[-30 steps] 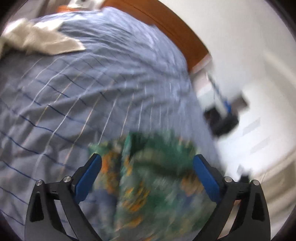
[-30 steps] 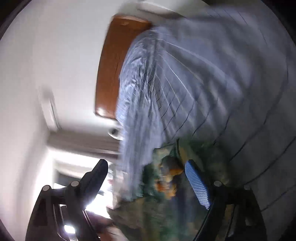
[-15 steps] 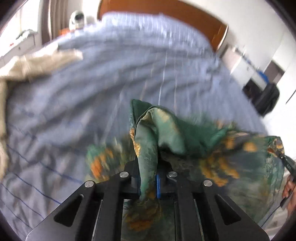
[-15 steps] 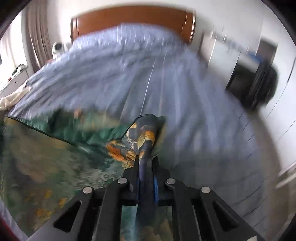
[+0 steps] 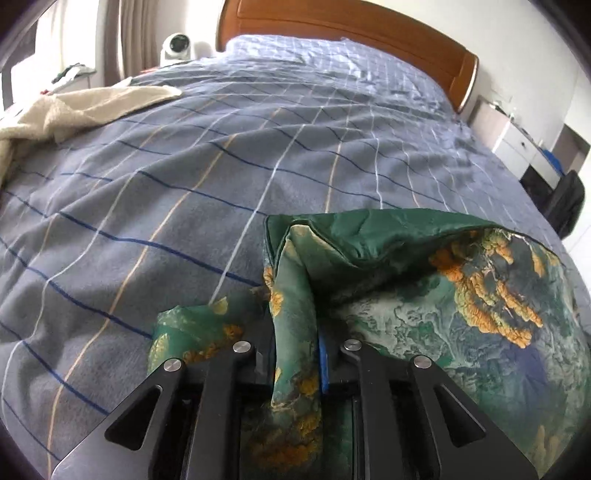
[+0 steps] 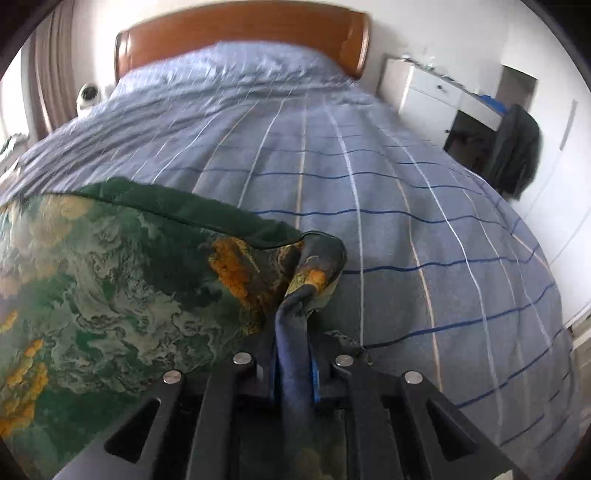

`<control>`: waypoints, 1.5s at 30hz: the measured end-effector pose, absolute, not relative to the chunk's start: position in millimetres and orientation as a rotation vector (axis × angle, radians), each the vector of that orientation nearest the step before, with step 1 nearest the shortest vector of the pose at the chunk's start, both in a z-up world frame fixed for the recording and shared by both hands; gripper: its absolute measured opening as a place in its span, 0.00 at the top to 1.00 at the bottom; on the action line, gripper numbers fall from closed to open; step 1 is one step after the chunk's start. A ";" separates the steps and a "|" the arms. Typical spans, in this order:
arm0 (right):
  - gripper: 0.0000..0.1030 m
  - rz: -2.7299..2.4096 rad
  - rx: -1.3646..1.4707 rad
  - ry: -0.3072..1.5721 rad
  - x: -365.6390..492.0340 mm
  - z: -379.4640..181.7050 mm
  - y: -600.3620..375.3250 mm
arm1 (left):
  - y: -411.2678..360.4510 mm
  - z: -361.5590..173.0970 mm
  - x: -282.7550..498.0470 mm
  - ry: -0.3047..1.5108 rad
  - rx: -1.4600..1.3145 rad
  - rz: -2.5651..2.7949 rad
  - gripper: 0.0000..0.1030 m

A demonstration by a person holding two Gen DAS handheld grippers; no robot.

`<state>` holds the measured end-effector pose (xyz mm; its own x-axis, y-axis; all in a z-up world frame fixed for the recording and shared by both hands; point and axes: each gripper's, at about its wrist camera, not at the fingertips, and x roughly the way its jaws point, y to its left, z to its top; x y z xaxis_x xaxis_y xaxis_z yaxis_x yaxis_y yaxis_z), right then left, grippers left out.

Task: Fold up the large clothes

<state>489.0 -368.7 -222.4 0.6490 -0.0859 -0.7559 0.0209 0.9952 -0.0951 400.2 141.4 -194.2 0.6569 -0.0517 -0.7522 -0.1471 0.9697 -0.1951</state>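
A green cloth with orange and pale landscape print point(image 5: 461, 295) hangs stretched between my two grippers above the near end of a bed. My left gripper point(image 5: 295, 354) is shut on a bunched corner of it. My right gripper point(image 6: 293, 354) is shut on the opposite corner of the same cloth point(image 6: 110, 288), whose dark green hem runs across the top. The cloth spreads right in the left wrist view and left in the right wrist view. The fingertips are hidden by fabric.
The bed has a blue-grey checked cover point(image 5: 221, 155) and a wooden headboard point(image 6: 240, 29). A cream towel point(image 5: 74, 107) lies at the bed's far left. A white camera point(image 5: 177, 46) stands by the headboard. A white cabinet point(image 6: 436, 92) and a dark bag point(image 6: 517, 147) stand right of the bed.
A second ago both grippers were open around the crumpled cloth on the bed. Both have since shut on its corners, lifted it and pulled it taut, and now face the headboard.
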 end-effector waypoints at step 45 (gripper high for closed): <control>0.54 0.268 0.296 0.803 479.3 -231.6 -410.7 | 161.2 -197.9 434.9 0.905 -0.295 0.126 0.17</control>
